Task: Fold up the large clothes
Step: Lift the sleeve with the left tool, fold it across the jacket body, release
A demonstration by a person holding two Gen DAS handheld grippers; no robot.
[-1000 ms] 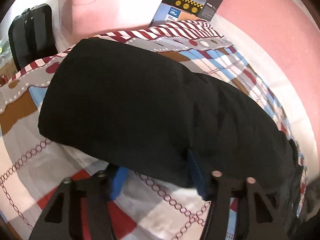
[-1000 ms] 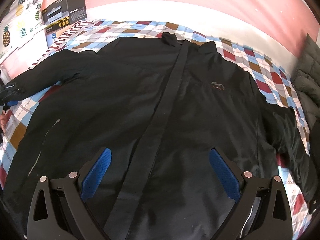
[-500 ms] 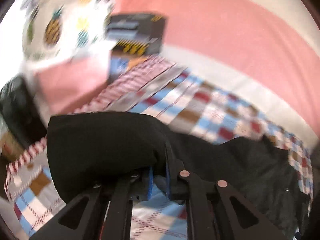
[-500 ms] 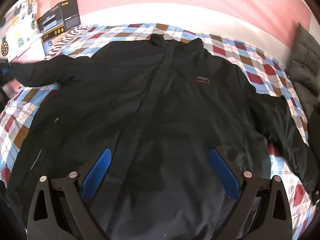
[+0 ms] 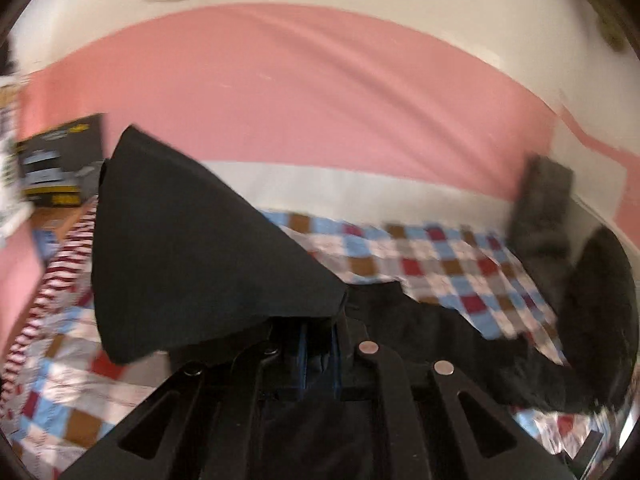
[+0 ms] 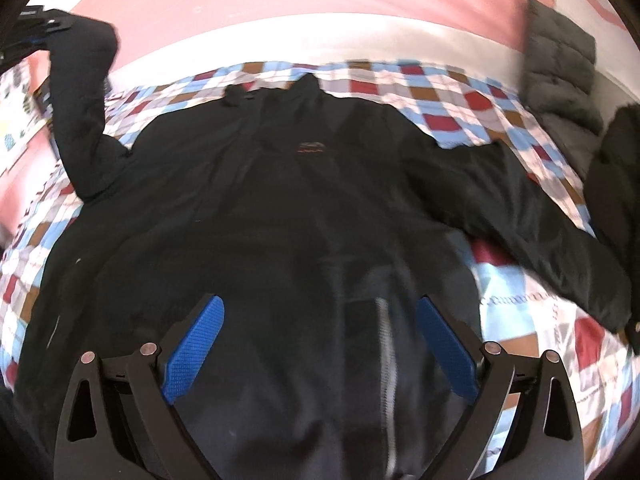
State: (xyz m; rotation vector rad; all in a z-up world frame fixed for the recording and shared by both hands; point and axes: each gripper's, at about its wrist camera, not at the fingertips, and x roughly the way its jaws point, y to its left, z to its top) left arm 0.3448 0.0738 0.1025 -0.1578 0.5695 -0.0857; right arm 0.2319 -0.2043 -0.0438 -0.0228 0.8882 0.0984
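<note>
The checkered bed carries the black jacket, spread flat ahead of and beneath the right tool, whose 2 jaws stand wide apart, holding nothing. The left tool pinches the jacket's sleeve, raised above the bed.

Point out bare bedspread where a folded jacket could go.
Bare: the strip between the collar and the wall, and the patch under the right sleeve. Crowded: the middle, under the jacket, and the corner with the grey coat.
</note>
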